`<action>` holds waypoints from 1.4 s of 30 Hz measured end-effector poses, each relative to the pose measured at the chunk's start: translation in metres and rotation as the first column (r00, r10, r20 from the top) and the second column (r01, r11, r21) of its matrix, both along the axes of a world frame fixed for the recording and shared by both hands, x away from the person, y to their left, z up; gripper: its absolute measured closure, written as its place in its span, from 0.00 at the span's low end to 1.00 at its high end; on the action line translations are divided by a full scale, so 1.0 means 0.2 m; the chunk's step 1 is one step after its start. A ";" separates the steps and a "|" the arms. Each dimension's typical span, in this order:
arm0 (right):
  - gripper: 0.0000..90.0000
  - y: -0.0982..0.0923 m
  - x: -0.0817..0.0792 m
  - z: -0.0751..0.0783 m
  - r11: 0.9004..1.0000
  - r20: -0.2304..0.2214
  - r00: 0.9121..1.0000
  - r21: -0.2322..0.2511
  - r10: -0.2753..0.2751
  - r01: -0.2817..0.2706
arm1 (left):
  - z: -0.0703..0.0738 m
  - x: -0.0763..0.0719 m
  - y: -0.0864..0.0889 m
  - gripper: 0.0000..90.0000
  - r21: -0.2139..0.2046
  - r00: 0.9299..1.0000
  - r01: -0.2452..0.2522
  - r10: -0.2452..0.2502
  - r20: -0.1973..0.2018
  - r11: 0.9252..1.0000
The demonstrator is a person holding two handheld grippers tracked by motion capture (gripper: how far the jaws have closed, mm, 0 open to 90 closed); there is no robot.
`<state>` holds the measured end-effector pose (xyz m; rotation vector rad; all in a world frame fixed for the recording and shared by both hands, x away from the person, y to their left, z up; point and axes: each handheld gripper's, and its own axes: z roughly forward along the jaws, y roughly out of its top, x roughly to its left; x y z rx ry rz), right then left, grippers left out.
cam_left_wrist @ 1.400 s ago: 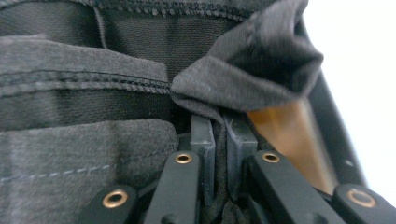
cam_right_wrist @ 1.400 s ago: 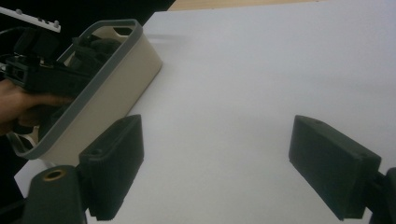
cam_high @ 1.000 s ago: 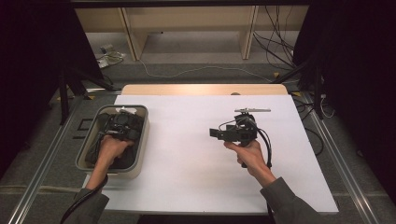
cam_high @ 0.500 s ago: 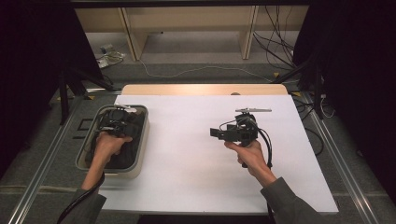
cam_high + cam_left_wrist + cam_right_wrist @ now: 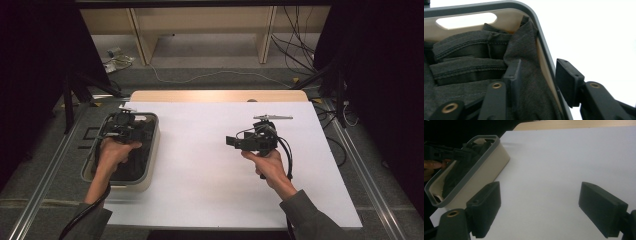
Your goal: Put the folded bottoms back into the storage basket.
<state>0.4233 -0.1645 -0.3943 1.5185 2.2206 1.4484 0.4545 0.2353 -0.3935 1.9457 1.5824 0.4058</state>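
Observation:
A cream bin (image 5: 151, 159) with a grey rim (image 5: 541, 32) stands at the table's left edge and holds folded dark grey cloth (image 5: 469, 47). My left gripper (image 5: 537, 72) hovers over the bin's far end (image 5: 125, 120). Its jaws have just been opening: one pad (image 5: 514, 75) rests against the cloth inside, the other (image 5: 569, 80) hangs outside the rim, and nothing is pinched. My right gripper (image 5: 539, 202) is held open above the white table top (image 5: 554, 165), pointing toward the bin (image 5: 486, 162), with nothing between its jaws. In the high view it is right of centre (image 5: 231, 142).
The white sheet (image 5: 200, 165) covers most of the table, with a wooden strip (image 5: 220, 96) at the far edge. Metal rails (image 5: 45, 195) run along both sides. Cables (image 5: 295, 55) and shelf legs lie on the floor beyond.
My left hand has lifted a little out of the bin and its jaws have spread apart, leaving the cloth in the bin. The right hand has stayed where it was.

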 end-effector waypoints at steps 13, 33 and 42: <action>0.21 -0.01 -0.01 0.02 1.000 0.012 1.000 0.006 0.000 0.000 | 0.02 -0.01 -0.05 0.38 -0.026 0.999 0.035 -0.034 0.021 0.999; 0.20 -0.03 -0.07 0.04 1.000 0.080 0.997 -0.011 0.023 -0.022 | 0.03 -0.09 -0.22 0.29 -0.072 0.982 0.149 -0.139 0.129 0.986; 0.20 -0.03 -0.12 0.04 0.999 0.108 0.993 0.002 0.045 -0.045 | 0.04 -0.13 -0.29 0.28 -0.133 0.966 0.197 -0.169 0.194 0.971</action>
